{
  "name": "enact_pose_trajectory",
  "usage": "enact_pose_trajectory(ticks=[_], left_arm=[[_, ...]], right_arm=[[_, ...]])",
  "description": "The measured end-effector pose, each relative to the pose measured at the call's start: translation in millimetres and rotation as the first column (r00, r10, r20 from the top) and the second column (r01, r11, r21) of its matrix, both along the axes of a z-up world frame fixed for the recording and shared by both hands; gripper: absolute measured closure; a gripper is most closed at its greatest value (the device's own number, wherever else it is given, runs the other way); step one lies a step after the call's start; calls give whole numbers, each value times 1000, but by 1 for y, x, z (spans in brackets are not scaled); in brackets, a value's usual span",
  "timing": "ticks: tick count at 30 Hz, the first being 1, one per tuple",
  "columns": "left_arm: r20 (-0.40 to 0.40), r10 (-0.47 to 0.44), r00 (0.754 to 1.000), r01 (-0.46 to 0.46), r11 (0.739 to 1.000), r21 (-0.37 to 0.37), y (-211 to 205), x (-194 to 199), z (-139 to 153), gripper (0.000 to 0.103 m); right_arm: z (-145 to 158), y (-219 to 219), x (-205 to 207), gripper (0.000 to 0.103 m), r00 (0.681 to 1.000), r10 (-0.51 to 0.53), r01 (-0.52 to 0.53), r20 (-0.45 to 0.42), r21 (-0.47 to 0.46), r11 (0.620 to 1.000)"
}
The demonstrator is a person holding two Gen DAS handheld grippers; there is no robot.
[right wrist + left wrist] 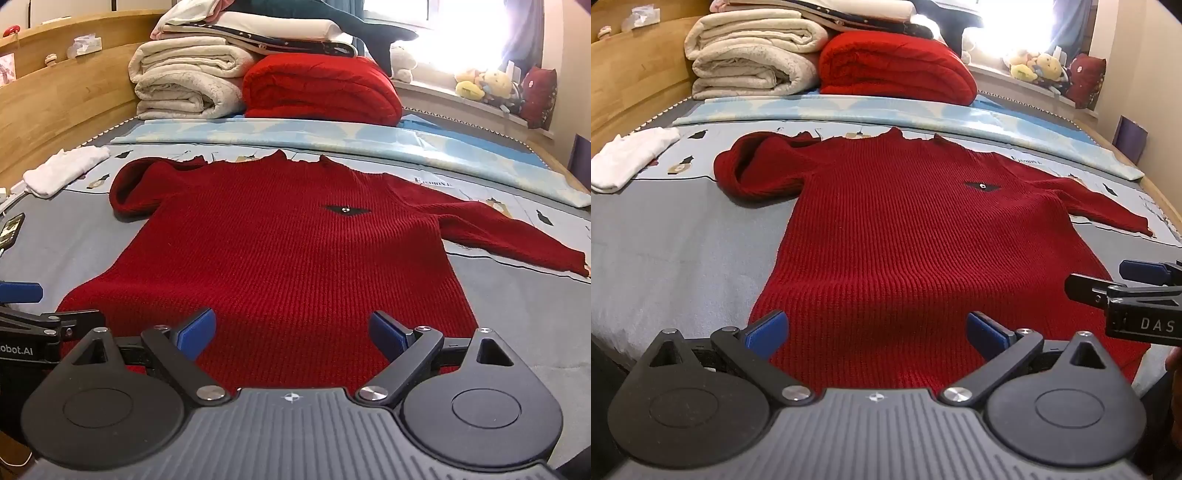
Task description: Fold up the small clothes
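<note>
Sweater (905, 236) lies flat and face up on the bed (683, 236), hem nearest, one sleeve bunched at its shoulder, the other stretched out; left gripper (875, 328) and right gripper (291, 328) hover over the hem, jaws spread wide, nothing between them. Best play, I'd say: straighten that bunched sleeve first; then pinch both layers at the hem corners and lift evenly, so the knit doesn't skew.

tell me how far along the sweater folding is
Done: the red sweater lies spread flat on the bed, and a white garment sits off to the side. In hand: nothing; the left gripper and right gripper are open above the hem. Left: both sleeves and every fold.
</note>
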State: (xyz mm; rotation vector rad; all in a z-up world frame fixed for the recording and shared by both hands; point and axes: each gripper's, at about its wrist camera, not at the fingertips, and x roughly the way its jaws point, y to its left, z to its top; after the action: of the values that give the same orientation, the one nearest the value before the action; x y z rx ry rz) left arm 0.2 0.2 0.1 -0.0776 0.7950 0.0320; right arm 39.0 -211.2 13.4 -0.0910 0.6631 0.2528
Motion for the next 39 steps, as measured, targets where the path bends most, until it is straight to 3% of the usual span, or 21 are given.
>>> enact_pose_trajectory(ticks=[39], left_arm=[[4, 2, 1000, -2, 1000, 1, -1, 0, 0, 0]], right_arm=[[0, 3, 1, 12, 1000, -8, 8, 28, -14, 1000]])
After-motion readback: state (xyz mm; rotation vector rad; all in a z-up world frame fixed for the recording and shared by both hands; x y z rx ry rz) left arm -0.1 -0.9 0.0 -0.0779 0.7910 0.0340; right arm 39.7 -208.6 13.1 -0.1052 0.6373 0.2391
